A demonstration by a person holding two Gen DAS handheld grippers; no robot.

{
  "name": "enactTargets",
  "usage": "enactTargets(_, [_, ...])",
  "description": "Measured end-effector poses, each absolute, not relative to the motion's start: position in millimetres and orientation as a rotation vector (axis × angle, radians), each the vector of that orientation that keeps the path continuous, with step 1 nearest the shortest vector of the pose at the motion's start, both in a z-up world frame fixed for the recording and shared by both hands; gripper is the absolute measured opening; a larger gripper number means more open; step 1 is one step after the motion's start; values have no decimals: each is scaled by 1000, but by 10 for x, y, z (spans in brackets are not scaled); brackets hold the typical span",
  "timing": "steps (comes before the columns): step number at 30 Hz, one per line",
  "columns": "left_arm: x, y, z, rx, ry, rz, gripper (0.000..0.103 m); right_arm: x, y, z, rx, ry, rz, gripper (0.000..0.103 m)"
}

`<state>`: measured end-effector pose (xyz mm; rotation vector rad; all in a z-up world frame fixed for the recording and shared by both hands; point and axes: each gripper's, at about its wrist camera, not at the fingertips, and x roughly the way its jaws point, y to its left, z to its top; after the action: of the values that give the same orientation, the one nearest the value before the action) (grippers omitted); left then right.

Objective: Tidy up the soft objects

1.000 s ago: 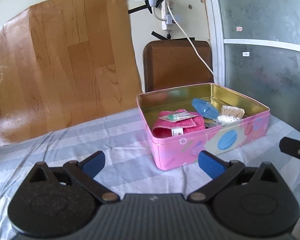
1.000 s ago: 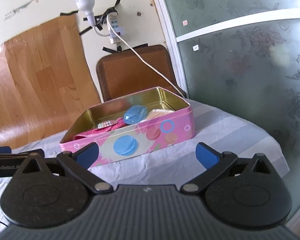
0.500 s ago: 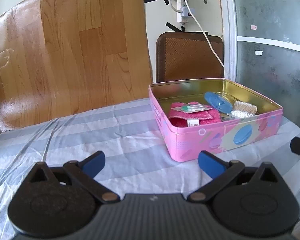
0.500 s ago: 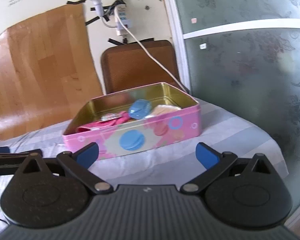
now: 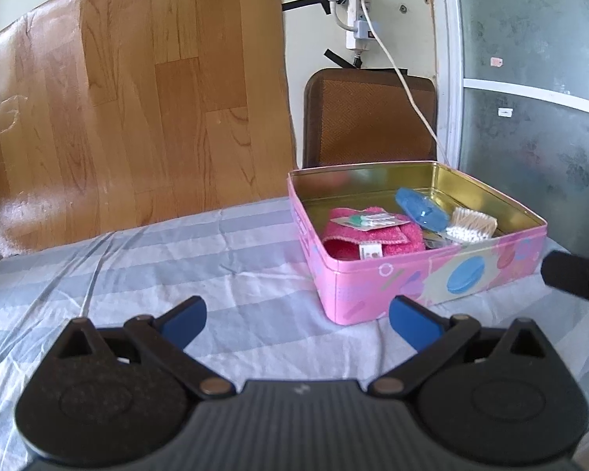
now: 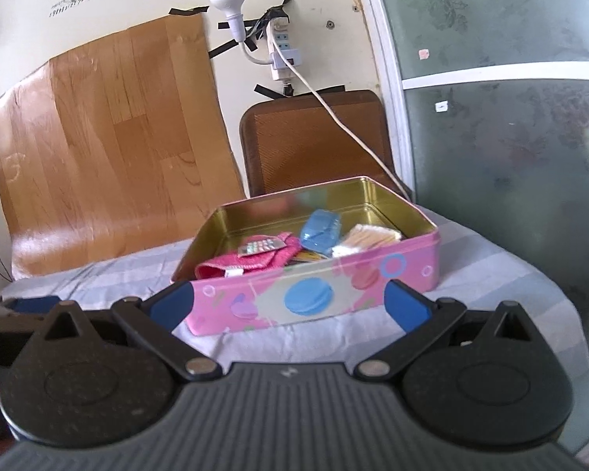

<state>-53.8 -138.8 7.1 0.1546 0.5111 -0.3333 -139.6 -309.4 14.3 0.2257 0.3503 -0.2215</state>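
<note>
Left gripper (image 5: 296, 320) spread wide, nothing held, above striped cloth (image 5: 176, 267). Right gripper (image 6: 288, 304) likewise wide apart and empty, facing the pink tin (image 6: 372, 274) just ahead. Pink towel (image 5: 372, 235) folded in the tin's left part (blister pack (image 5: 369, 221) on top); blue case (image 5: 422, 209), cotton swabs (image 5: 471, 227) beside. Chair (image 6: 314, 137) behind.
</note>
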Motion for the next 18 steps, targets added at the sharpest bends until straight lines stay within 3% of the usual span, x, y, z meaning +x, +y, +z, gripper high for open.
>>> enactTargets(18, [-279, -1461, -64, 160, 600, -300, 103, -998, -3157, 171, 284, 376, -189, 103])
